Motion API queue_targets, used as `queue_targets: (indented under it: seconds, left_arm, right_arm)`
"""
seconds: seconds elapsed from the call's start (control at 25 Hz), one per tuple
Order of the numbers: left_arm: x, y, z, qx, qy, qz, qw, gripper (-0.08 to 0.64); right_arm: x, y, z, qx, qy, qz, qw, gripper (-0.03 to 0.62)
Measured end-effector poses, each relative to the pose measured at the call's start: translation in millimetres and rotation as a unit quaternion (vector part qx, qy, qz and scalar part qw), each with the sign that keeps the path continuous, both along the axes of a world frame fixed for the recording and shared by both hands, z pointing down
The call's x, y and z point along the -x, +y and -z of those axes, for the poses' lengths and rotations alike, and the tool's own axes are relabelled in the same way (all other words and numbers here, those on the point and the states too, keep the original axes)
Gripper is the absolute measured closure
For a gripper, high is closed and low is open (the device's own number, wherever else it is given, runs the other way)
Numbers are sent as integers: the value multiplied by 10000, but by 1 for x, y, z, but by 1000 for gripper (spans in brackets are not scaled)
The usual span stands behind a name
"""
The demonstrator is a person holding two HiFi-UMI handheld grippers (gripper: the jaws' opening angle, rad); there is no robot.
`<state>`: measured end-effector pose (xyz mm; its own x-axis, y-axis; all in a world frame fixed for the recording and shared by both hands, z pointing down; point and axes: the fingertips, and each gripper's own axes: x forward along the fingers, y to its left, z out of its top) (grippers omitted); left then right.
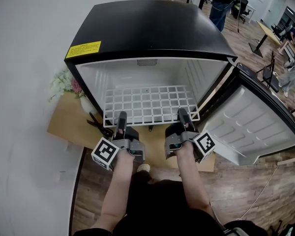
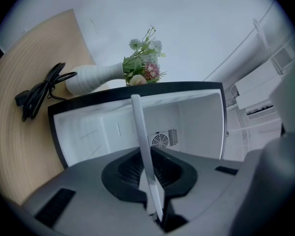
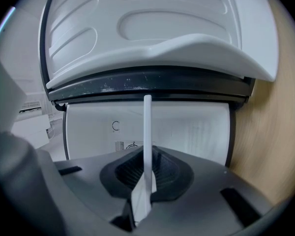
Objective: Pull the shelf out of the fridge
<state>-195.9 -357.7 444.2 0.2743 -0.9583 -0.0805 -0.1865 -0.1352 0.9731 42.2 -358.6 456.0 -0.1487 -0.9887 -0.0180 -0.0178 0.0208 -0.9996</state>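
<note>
My left gripper (image 1: 121, 118) and right gripper (image 1: 183, 115) each pinch the front edge of the white wire grid shelf (image 1: 150, 102); at frame centre, it juts from the open black fridge (image 1: 152, 28).

1. Head view: high over the open fridge (image 1: 152, 31), looking steeply down at its front; middling near.
2. Left gripper view: rolled on its side, facing level along the jaws into the cavity, very close; wire shelf (image 2: 140, 132) seen edge-on.
3. Right gripper view: likewise, rolled the opposite way; fridge door (image 3: 152, 28) at top.
4. Shared by all three: wire shelf, white interior.
</note>
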Motion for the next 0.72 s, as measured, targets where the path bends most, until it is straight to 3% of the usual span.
queue_targets:
  seconds: [0.72]
  left_arm:
    - [0,1,2,-2,-27,19,10000,522]
  right_arm:
    - [0,1,2,14,-6,18,10000,580]
